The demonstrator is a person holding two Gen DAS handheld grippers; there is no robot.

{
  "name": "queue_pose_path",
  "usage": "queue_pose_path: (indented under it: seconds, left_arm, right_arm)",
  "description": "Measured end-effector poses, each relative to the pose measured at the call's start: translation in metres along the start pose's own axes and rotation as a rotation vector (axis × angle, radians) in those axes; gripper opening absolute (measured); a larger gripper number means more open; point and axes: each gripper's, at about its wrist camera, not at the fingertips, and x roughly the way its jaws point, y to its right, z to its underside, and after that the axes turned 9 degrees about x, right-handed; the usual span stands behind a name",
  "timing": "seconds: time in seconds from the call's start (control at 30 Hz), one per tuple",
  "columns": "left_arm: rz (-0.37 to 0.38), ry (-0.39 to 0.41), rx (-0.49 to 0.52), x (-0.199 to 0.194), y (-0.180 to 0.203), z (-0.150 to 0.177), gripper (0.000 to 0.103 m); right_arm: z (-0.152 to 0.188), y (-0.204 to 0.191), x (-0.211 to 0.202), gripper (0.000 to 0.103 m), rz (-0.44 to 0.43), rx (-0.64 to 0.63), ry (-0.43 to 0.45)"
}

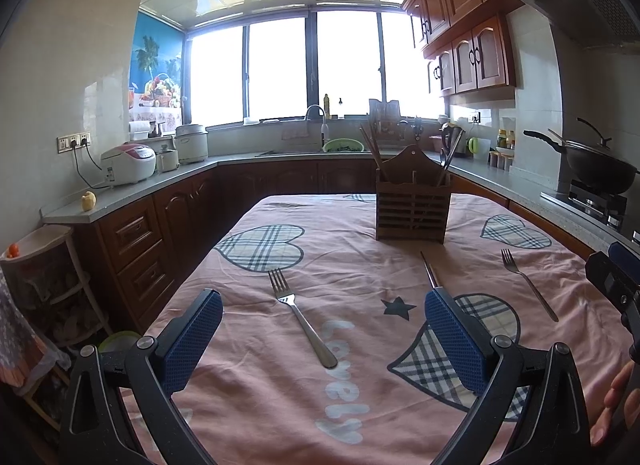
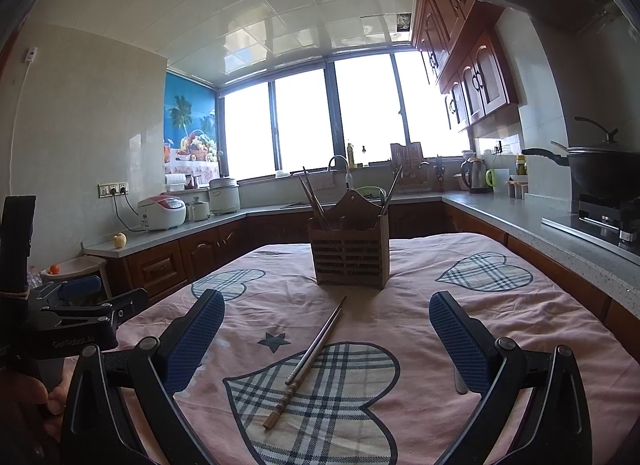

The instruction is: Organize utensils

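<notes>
A steel fork (image 1: 302, 317) lies on the pink tablecloth (image 1: 320, 225) between the blue pads of my left gripper (image 1: 324, 299), which is open and empty above it. A second fork (image 1: 528, 283) lies further right. A pair of metal chopsticks (image 2: 312, 361) rests on a plaid heart, in front of my open, empty right gripper (image 2: 327, 301). The wooden utensil holder (image 2: 350, 249) stands upright at the far middle of the table with chopsticks and other utensils sticking out. Only the handle end of a fork (image 2: 460, 383) shows behind the right finger.
Kitchen counters wrap around the table on three sides. A black wok (image 1: 600, 173) sits on the stove at the right, and a rice cooker (image 1: 128, 163) on the left counter. A corner rack (image 1: 44, 265) stands at the left. A hand (image 1: 616, 401) shows at the right edge.
</notes>
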Motion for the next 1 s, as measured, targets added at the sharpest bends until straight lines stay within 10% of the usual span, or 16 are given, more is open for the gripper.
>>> queue_pose_path:
  seconds: [1.0]
  left_arm:
    - [0.008,-0.004,0.001,0.0014,0.0031,-0.0011,0.102]
  right_arm:
    - [-0.0006,-0.0005,0.0019,0.103,0.002,0.007,-0.01]
